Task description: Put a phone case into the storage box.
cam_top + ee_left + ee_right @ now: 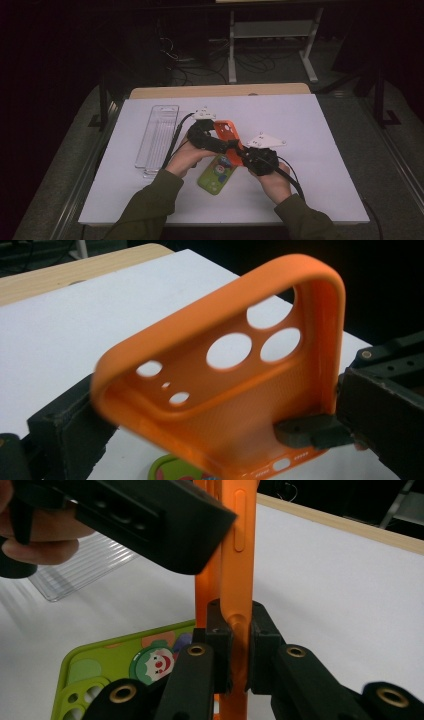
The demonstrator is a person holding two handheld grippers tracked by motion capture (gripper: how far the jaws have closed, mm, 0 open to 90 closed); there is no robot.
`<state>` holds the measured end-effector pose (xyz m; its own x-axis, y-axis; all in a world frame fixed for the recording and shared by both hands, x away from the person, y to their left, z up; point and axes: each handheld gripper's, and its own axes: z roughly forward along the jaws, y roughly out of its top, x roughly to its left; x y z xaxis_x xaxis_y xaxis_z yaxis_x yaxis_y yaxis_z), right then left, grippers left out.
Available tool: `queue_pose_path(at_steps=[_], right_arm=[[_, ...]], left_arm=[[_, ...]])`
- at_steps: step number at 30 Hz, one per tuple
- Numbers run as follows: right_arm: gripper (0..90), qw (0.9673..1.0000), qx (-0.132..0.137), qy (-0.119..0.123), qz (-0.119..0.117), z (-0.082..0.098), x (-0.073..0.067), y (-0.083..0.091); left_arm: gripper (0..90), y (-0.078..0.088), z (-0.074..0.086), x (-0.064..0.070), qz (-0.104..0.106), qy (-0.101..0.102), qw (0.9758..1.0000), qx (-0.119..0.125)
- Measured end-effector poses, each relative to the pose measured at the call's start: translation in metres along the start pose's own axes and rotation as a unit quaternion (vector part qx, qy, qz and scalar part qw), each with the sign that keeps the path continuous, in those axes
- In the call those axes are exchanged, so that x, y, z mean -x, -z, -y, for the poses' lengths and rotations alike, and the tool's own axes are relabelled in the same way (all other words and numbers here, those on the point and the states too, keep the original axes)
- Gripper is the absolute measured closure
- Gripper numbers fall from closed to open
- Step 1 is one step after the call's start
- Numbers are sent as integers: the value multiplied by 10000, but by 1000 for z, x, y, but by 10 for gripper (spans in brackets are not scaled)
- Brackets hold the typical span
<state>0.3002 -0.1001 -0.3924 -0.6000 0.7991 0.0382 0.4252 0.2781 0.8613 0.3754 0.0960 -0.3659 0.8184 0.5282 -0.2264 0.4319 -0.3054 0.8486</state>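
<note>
Nearest the person, at six o'clock of the white table (310, 150), lies a green phone case (216, 175) with a clown print; just above it the right gripper (240, 640) has its jaws pinched tight on the side wall of an orange phone case (229, 140), held on edge off the table. The left gripper (227, 146) reaches in from nine o'clock, one jaw beside the case; whether it grips cannot be told. At ten o'clock, farther off, rests a clear plastic tray (157, 140). Judged step: a two-handed transfer or flexing of the orange case; next, the left jaws need a firm purchase on the opposite wall.
</note>
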Motion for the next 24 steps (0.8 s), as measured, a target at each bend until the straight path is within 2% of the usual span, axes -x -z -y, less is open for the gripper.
queue_pose_path(at_steps=[4, 6, 9, 12, 17, 20, 24], right_arm=[[814, 10000, -18, 52, 14, 1, -3, -2], [814, 10000, -60, 29, 14, 1, -3, -2], [813, 9999, -89, 66, 17, 2, -4, -4], [812, 9998, -134, 124, 49, 3, -6, -6], [812, 9997, -177, 179, 51, 4, -7, -8], [811, 9996, -182, 180, 67, 4, -7, -8], [810, 9996, -193, 187, 63, 4, -7, -9]], left_arm=[[0, -1, -1, 0, 46, 58, 10000, 42], [0, -1, -1, 1, 85, 238, 9996, 151], [2, -1, -1, 0, 68, 300, 9993, 190], [51, 0, -2, 0, -23, 343, 9992, 215], [78, 0, -4, 2, -64, 408, 9987, 310], [117, 1, -5, 2, -44, 406, 9985, 367], [125, 1, -5, 2, -44, 407, 9985, 358]])
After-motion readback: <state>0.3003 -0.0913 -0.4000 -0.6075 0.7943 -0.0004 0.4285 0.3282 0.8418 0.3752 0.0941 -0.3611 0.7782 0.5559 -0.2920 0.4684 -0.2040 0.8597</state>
